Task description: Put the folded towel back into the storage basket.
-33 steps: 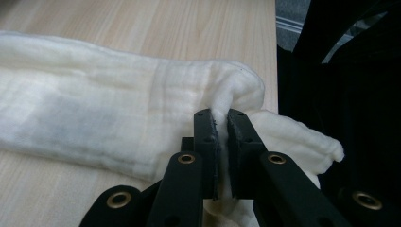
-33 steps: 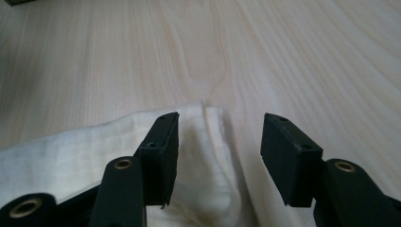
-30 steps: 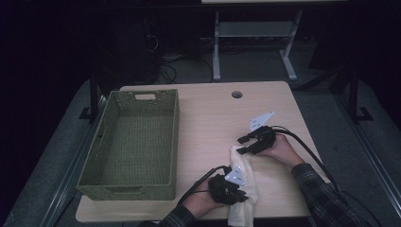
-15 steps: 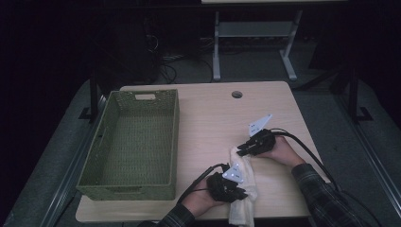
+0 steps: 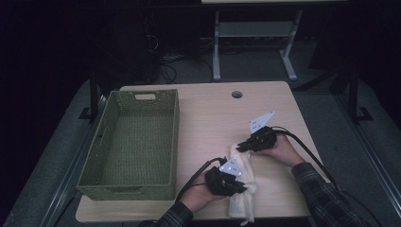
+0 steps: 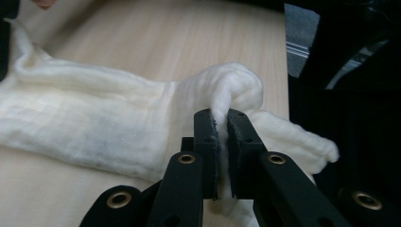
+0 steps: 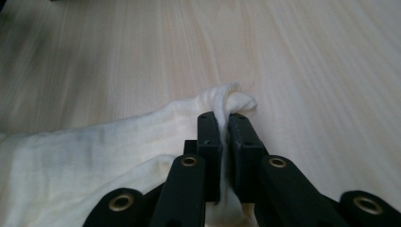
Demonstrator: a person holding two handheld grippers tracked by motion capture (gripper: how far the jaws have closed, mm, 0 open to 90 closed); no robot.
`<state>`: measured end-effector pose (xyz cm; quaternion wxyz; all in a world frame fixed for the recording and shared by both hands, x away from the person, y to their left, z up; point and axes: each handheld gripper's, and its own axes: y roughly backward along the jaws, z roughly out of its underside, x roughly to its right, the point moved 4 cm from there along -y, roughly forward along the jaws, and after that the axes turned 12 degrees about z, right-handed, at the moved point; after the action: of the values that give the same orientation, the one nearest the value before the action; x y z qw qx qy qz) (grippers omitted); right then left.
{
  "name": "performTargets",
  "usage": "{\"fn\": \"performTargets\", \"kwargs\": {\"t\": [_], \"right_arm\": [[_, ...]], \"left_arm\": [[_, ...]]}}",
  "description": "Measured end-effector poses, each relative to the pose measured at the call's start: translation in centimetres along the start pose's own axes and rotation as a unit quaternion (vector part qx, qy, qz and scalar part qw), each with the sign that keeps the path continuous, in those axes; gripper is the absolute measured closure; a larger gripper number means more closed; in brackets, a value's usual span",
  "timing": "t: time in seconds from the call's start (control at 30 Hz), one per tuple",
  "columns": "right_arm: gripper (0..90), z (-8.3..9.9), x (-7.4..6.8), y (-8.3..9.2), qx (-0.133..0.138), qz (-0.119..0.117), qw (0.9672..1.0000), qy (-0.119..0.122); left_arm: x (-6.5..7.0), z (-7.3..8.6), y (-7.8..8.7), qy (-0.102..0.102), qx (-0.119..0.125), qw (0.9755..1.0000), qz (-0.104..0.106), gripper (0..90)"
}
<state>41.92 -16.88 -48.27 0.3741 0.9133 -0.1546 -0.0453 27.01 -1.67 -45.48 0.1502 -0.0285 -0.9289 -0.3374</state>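
room: dim, with dark floor and a pale metal table frame beyond the light wooden table (image 5: 208, 118).
landmark: green woven rectangular basket (image 5: 132, 142) on the table, taking up the side nearest the person's left.
cloth: cream-white crumpled gauze cloth (image 5: 243, 182), lying on the table well to the right of the basket, near the table's front edge, stretched in a narrow band from front to back.
left gripper (image 6: 221, 120): black, held in the person's left hand, at the cloth's near part, just right of the basket's front corner; jaws pressed together on a raised fold of the cloth, fabric bulging above the tips.
right gripper (image 7: 224, 118): black, held in the right hand, at the cloth's far end, farther from the basket than the left one; its jaws have just been closing and now pinch a small bunched corner of the cloth.
cloth between grippers: resting on the wood, slack and wrinkled.
basket inside: nothing visible in it.
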Motion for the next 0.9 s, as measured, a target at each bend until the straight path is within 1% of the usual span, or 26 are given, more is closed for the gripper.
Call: {"fn": "performTargets", "kwargs": {"t": [0.03,0.1,0.13,0.2,0.23,0.27,0.33,0.37,0.47,0.53,0.57,0.6,0.63,0.67,0.7,0.73,0.8,0.83,0.87,0.9], "right_arm": [[84.5,-0.5,0.4,0.5,0.007,0.006,1.0000,0.002],[84.5,-0.9,0.7,0.9,0.008,0.009,0.9999,-0.002],[84.5,-1.2,0.8,1.1,0.010,0.012,0.9999,0.001],[84.5,-1.9,1.0,1.3,0.014,0.014,0.9998,0.004],[84.5,-2.2,1.1,1.4,0.015,0.016,0.9998,0.004],[84.6,-2.6,1.1,1.5,0.013,0.014,0.9998,0.006],[84.6,-3.5,1.2,1.6,0.018,0.017,0.9996,0.012],[84.6,-4.0,1.2,1.6,0.018,0.018,0.9995,0.018],[84.6,-5.6,1.3,1.9,0.028,0.018,0.9992,0.022],[84.6,-6.3,1.3,2.0,0.033,0.019,0.9990,0.023],[84.6,-6.7,1.4,2.1,0.037,0.019,0.9987,0.027],[84.6,-6.7,1.4,2.1,0.037,0.019,0.9987,0.027],[84.6,-7.6,1.3,2.3,0.042,0.018,0.9986,0.029],[84.6,-7.9,1.4,2.3,0.044,0.019,0.9984,0.032],[84.6,-7.9,1.4,2.3,0.044,0.019,0.9984,0.032],[84.6,-8.8,1.4,2.6,0.049,0.016,0.9983,0.025],[84.6,-9.5,1.6,2.7,0.055,0.018,0.9979,0.028],[84.6,-9.8,1.6,2.8,0.058,0.014,0.9978,0.030],[84.6,-9.8,1.6,2.8,0.058,0.014,0.9978,0.030],[84.6,-10.7,1.5,3.0,0.063,0.014,0.9974,0.033]], "left_arm": [[-0.1,-0.4,0.7,0.001,0.010,0.9999,-0.004,83.4],[-0.1,-0.8,1.4,0.004,0.019,0.9998,-0.007,83.4],[-0.1,-1.0,1.8,0.005,0.024,0.9997,-0.006,83.4],[0.0,-1.3,2.3,0.005,0.025,0.9996,-0.011,83.4],[0.1,-1.5,2.5,0.007,0.030,0.9994,-0.015,83.4],[0.2,-1.7,2.8,0.006,0.029,0.9994,-0.019,83.4],[0.2,-2.0,3.4,0.005,0.030,0.9993,-0.024,83.4],[0.3,-2.1,3.7,0.005,0.028,0.9992,-0.028,83.4],[0.6,-2.8,4.8,0.002,0.033,0.9987,-0.038,83.4],[0.7,-3.2,5.7,0.002,0.038,0.9983,-0.045,83.5],[0.7,-3.4,6.2,-0.003,0.038,0.9981,-0.048,83.4],[0.7,-3.4,6.2,-0.003,0.038,0.9981,-0.048,83.5],[0.8,-3.8,7.1,-0.002,0.044,0.9976,-0.052,83.5],[0.8,-4.0,7.5,-0.004,0.044,0.9975,-0.056,83.5],[0.8,-4.0,7.5,-0.004,0.044,0.9975,-0.056,83.4],[0.8,-4.2,8.2,-0.005,0.045,0.9970,-0.062,83.5],[0.6,-4.4,9.1,-0.008,0.045,0.9966,-0.068,83.5],[0.5,-4.5,9.5,-0.006,0.047,0.9964,-0.071,83.5],[0.5,-4.5,9.5,-0.006,0.047,0.9964,-0.071,83.5],[0.2,-4.7,10.3,-0.006,0.050,0.9958,-0.076,83.5]]}}
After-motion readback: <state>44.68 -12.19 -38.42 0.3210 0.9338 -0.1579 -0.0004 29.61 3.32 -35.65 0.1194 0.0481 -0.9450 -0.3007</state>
